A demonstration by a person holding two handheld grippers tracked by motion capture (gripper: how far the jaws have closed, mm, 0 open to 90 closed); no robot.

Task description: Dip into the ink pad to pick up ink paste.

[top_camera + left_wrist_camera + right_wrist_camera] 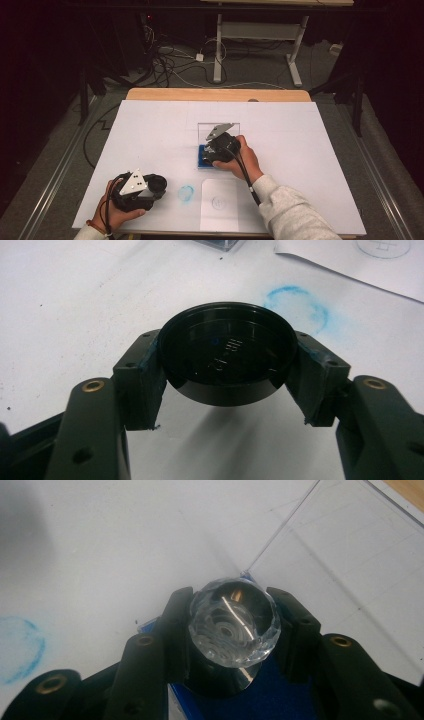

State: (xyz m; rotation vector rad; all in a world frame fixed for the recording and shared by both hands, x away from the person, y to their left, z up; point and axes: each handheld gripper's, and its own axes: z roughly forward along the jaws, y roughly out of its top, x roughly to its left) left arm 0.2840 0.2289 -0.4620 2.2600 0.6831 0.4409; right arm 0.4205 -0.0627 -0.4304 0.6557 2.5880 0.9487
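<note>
Left hand (117,210) rests low at the near-left edge of the white sheet (150,130), wrist entering from the bottom, grey plate facing up. Left gripper (155,185) points right, level with the table; its 2 jaws pinch a black round lid (226,354) by its rim, held just above the sheet. Blue ring stain (295,305) lies just beyond the lid.

Right hand (240,157) reaches to mid-table, grey sleeve (290,210) angled in from the near right. Right gripper (212,150) tilts down over the blue pad (280,695) beside a clear upright panel (218,131). Its 2 jaws clamp a faceted clear crystal knob (234,627) sitting atop a dark round base.
</note>
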